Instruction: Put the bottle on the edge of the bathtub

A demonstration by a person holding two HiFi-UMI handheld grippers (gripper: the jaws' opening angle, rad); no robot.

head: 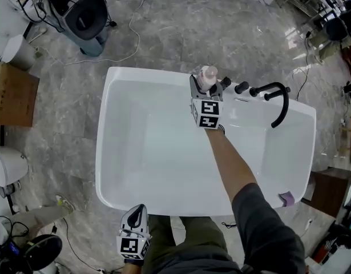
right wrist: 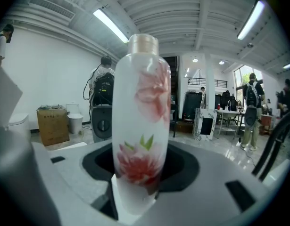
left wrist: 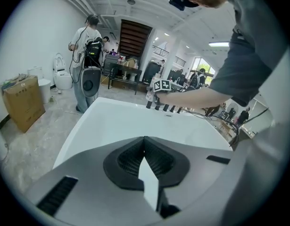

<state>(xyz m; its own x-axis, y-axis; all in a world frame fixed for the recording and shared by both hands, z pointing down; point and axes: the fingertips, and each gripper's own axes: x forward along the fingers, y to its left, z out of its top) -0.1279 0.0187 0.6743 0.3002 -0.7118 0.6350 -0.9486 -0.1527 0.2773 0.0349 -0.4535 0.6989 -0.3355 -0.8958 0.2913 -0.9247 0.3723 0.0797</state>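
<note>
The right gripper (head: 208, 87) pinches a white bottle (right wrist: 140, 121) printed with pink flowers (plain only in its own view) at the far rim of the bathtub (head: 115, 81), left of the black tap (head: 278, 99). The left gripper (left wrist: 145, 149), pressed together, hangs near the near rim.

Just right of the right gripper (head: 206, 85), a row of black faucet knobs (head: 241, 87) stands on the far bathtub rim (head: 146, 73). Past them the arched black spout (head: 281, 104) curves over the basin (head: 146, 153). Together they close off the rim on that side. Left of this gripper the rim runs bare to the corner. Behind it, toward the person, the basin lies wide and open, crossed only by the person's right arm (head: 232, 164). The left gripper (head: 137, 211) hangs at the near rim, with open basin ahead of it and that arm ahead to its right. Beyond the far rim, a grey machine (head: 84, 16) stands well apart on the floor.
</note>
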